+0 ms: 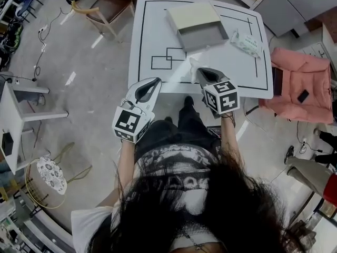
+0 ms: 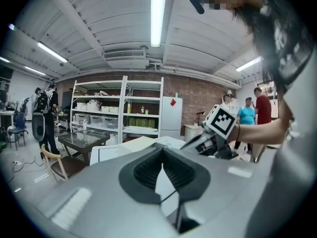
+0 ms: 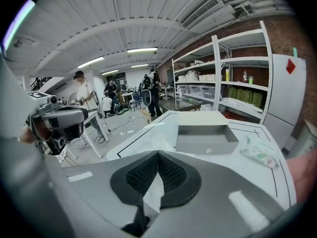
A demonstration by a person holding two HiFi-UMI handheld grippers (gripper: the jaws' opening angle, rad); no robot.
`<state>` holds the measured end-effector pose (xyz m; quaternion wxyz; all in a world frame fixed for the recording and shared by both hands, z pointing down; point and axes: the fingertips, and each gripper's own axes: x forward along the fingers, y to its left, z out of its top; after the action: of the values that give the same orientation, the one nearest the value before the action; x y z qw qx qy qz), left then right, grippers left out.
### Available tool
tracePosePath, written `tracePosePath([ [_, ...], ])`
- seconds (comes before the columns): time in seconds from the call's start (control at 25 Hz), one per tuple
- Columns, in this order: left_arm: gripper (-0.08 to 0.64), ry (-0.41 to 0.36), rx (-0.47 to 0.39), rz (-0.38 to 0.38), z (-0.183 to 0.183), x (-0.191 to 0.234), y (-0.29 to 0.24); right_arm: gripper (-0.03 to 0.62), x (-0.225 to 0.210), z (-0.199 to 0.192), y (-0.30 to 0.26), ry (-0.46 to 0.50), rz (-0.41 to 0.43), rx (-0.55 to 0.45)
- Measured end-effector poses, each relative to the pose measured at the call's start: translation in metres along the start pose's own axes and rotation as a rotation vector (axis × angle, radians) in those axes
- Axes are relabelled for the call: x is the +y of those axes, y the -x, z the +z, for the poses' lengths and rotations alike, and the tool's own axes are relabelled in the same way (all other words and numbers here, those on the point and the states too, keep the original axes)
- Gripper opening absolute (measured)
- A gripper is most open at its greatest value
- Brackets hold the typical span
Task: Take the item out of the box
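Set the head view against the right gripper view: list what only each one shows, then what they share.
Only the head view: the person's dark hair and a round patterned stool on the floor. Only the right gripper view: the shelves, the ceiling lights and people standing far off. Both: the white table, the open grey box and the packet lying beside it.

Bright, even indoor light from long ceiling tubes (image 2: 158, 14). Washes out the white tabletop (image 1: 152, 30), leaving only soft, faint shadows. Bends strongly toward the edges in both gripper views, with black corners. Blurs close up, sharpens farther off.
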<state>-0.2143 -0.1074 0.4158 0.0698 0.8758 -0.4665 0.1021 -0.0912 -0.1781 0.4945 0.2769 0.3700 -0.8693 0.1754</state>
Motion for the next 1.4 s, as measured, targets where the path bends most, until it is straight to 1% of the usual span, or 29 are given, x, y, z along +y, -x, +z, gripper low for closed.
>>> tracePosePath([
  [0.24, 0.0, 0.009, -0.001, -0.043, -0.009, -0.013, 0.019, 0.006, 0.026, -0.019, 0.019, -0.04, -0.022, -0.004],
  [0.52, 0.0, 0.008, 0.0, -0.104, -0.011, -0.038, 0.018, 0.006, 0.026, -0.035, 0.045, -0.072, -0.066, -0.01],
  [0.68, 0.0, 0.0, 0.01, -0.136, -0.008, -0.057, 0.003, 0.006, 0.012, -0.043, 0.062, -0.103, -0.08, -0.02],
  [0.92, 0.0, -0.024, 0.051, -0.186, -0.001, -0.094, -0.031, 0.006, -0.019, -0.054, 0.094, -0.15, -0.101, -0.042],
  [1.0, 0.0, -0.024, 0.034, -0.185, 0.007, -0.107, -0.043, 0.006, -0.031, -0.06, 0.105, -0.157, -0.106, -0.047],
  [1.12, 0.0, 0.007, -0.04, -0.163, 0.025, -0.121, -0.058, 0.006, -0.049, -0.069, 0.12, -0.161, -0.11, -0.054],
  [1.2, 0.0, 0.049, -0.065, -0.174, 0.032, -0.133, -0.069, 0.006, -0.059, -0.076, 0.131, -0.166, -0.11, -0.059],
  [1.28, 0.0, 0.081, -0.061, -0.184, 0.033, -0.144, -0.081, 0.006, -0.071, -0.082, 0.141, -0.168, -0.111, -0.062],
  [1.4, 0.0, 0.093, -0.035, -0.183, 0.03, -0.16, -0.097, 0.006, -0.089, -0.088, 0.156, -0.168, -0.112, -0.072],
])
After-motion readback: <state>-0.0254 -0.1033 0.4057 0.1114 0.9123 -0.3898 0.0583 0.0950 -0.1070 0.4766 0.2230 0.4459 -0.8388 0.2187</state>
